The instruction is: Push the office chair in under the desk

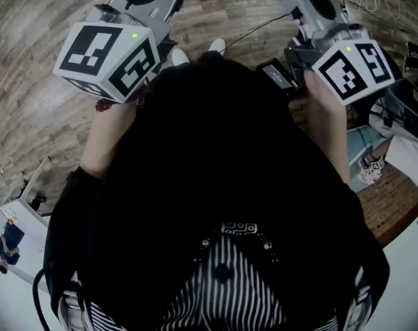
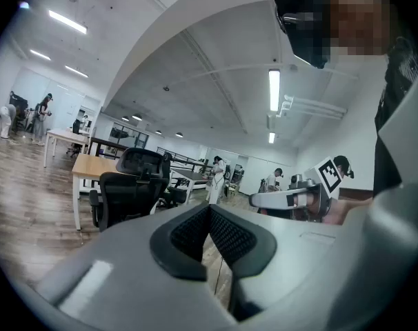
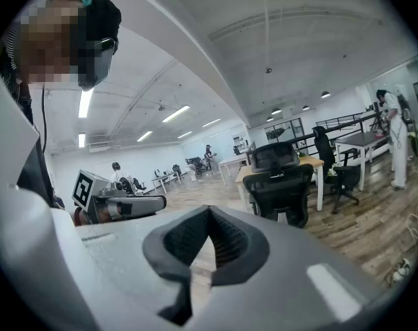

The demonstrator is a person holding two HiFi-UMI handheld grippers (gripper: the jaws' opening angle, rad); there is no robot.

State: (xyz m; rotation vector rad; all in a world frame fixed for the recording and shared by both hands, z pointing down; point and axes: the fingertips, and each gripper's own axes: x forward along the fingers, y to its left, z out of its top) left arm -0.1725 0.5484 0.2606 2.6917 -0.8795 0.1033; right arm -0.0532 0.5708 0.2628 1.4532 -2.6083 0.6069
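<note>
Left gripper (image 2: pixel 210 209) — jaws pressed together, pad against pad. Right gripper (image 3: pixel 209 212) — jaws likewise closed. Black office chair (image 3: pixel 281 192) stands just beside wooden worktop (image 3: pixel 312 161), well apart from both.

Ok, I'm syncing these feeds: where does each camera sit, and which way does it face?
Left gripper view: on the left gripper, facing across the office; shut fingers, person's head.
Right gripper view: on the right gripper, likewise.
Head view: on the head, looking down at the floor; torso, forearms, grippers.
Shared: both gripper views show the office chair by the desk.
</note>
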